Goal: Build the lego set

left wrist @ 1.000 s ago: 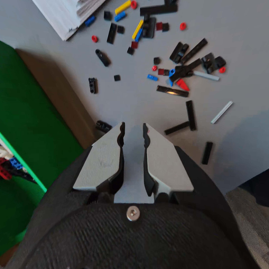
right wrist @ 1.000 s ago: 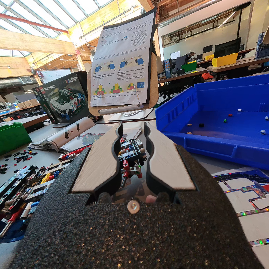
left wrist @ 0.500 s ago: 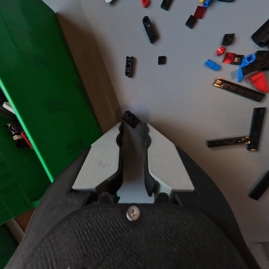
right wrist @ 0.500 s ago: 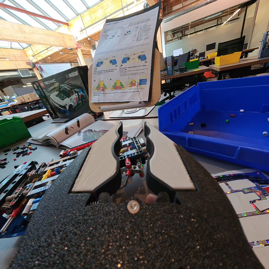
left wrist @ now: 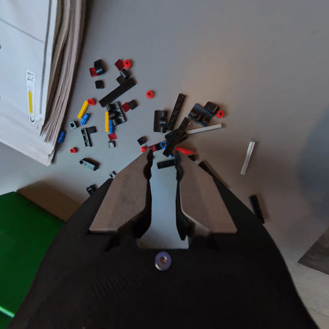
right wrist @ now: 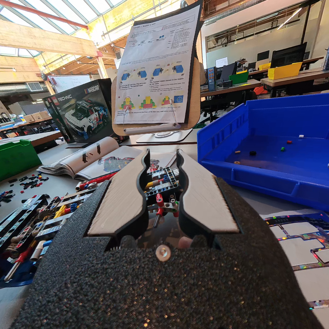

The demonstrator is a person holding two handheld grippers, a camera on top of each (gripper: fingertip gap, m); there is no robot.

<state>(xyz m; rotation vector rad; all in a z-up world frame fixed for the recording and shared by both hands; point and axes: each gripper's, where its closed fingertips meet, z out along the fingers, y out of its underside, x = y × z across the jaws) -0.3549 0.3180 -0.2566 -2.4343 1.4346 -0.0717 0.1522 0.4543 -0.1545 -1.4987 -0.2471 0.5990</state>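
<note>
Looking down my left gripper [left wrist: 163, 156]: its fingers stand a narrow gap apart with nothing between them, bare grey bench [left wrist: 231, 53] showing through.
Left tips: I see them just short of a black strip [left wrist: 166, 163] and a red wedge piece [left wrist: 184, 151] at frame centre.
Loose pieces [left wrist: 114, 114]: black, red, blue and yellow bits lie scattered over the bench from centre to upper left; a pale grey rod [left wrist: 247, 157] lies apart at right.
Left edges: green bin [left wrist: 26, 240] at lower left, booklet [left wrist: 26, 71] at upper left, a blue pin touching its corner.
Right gripper [right wrist: 162, 154]: my fingers are clamped on the lego assembly [right wrist: 161, 185], a black frame with red, yellow and grey parts, held mid-frame.
Lower left of that view: a long partly built chassis [right wrist: 26, 219] lies on the bench.
Lower right: a sticker sheet [right wrist: 299, 236].
Farther back: the open booklet [right wrist: 85, 160] left of centre, a blue bin [right wrist: 267, 179] at right holding a few tiny pieces.
Farthest: the set's box [right wrist: 80, 110] and an instruction sheet on a stand [right wrist: 156, 74], upright at top centre.
</note>
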